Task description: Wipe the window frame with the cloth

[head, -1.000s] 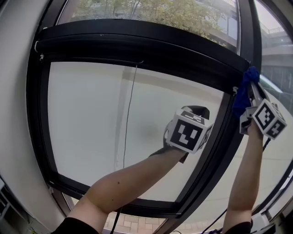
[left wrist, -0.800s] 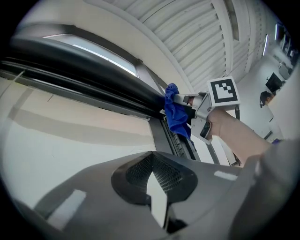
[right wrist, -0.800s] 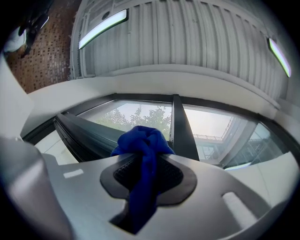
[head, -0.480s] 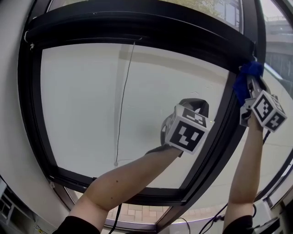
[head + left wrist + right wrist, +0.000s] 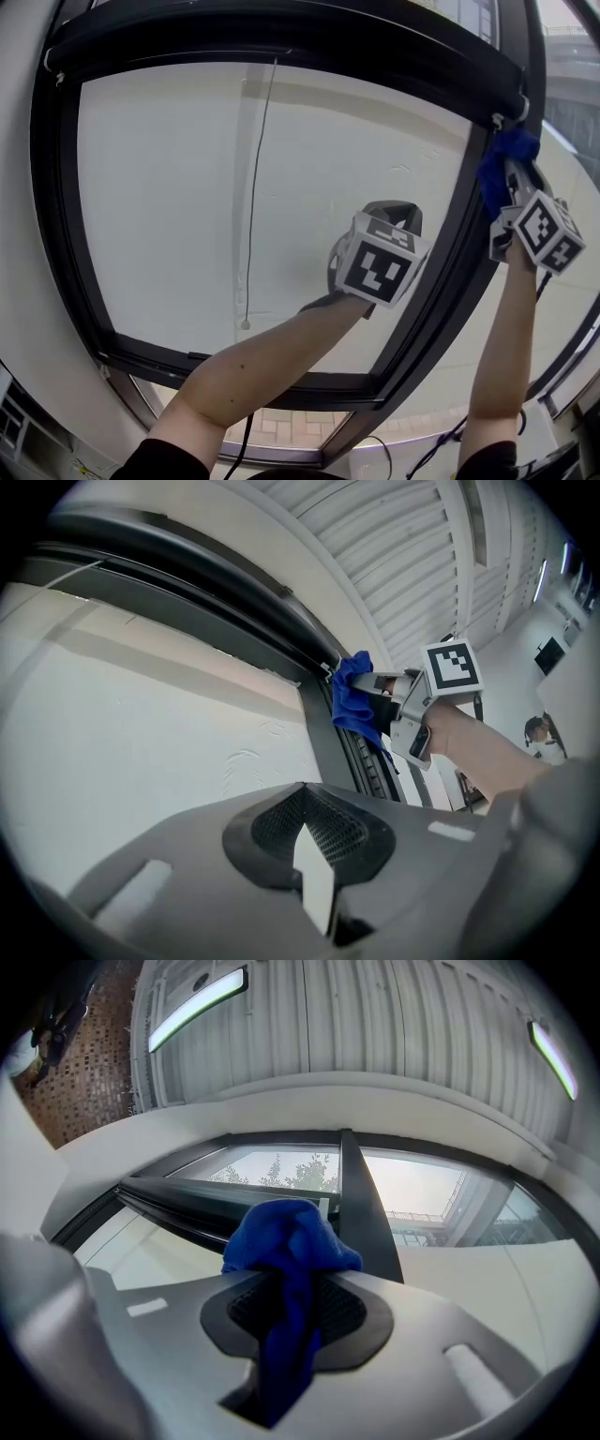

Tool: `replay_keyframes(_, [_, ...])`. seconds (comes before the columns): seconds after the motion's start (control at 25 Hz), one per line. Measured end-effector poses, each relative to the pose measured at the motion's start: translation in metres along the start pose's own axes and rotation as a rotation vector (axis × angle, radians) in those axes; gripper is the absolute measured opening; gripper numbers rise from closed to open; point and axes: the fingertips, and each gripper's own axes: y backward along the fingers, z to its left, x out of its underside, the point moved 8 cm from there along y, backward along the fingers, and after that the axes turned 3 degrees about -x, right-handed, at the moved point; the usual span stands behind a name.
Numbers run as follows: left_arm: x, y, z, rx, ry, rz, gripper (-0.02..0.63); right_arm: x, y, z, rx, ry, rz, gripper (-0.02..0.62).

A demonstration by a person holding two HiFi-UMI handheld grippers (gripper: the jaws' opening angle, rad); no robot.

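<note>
Head view took in both raised arms at once: the left forearm (image 5: 272, 366) slanted up from the lower left, carrying the left gripper (image 5: 394, 214) in front of the white panel (image 5: 169, 206), just to the left of the dark upright of the window frame (image 5: 448, 272), while the right forearm (image 5: 497, 347) reached almost straight up beside that upright. At its end the right gripper (image 5: 512, 186) pointed up toward the corner where the upright met the top rail, with the blue cloth (image 5: 500, 161) bunched at its tip against the frame. A thin cord (image 5: 255, 187) hung down over the panel, and only this view showed it. Right gripper view alone made the grip plain: the jaws were clamped on the cloth (image 5: 289, 1241), which mushroomed out over the tips and trailed down through the slot between them, with the frame's upright (image 5: 364, 1208) rising just behind and trees (image 5: 302, 1174) beyond the glass. It also caught a ceiling light strip (image 5: 197, 1005). Left gripper view looked across the panel at the cloth (image 5: 354, 700) pressed to the frame (image 5: 319, 738) by the right gripper (image 5: 386, 697), seen side-on. Its own jaws were drawn together with only a thin sliver of light between them and nothing held.
</note>
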Motion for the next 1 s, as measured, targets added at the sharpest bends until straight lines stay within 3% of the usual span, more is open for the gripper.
replay_keyframes(0.44, [0.036,0.007,-0.007,0.009,0.046,0.044,-0.006,0.025,0.035,0.025,0.020,0.017,0.031,0.087])
replay_keyframes(0.72, [0.065,0.015,-0.021,0.041,0.059,0.094,-0.006,0.063,0.064,0.036,0.065,-0.048,0.056,0.087])
replay_keyframes(1.0, [0.099,0.037,-0.041,0.065,0.073,0.146,-0.006,0.106,0.099,0.041,0.048,-0.098,0.093,0.089])
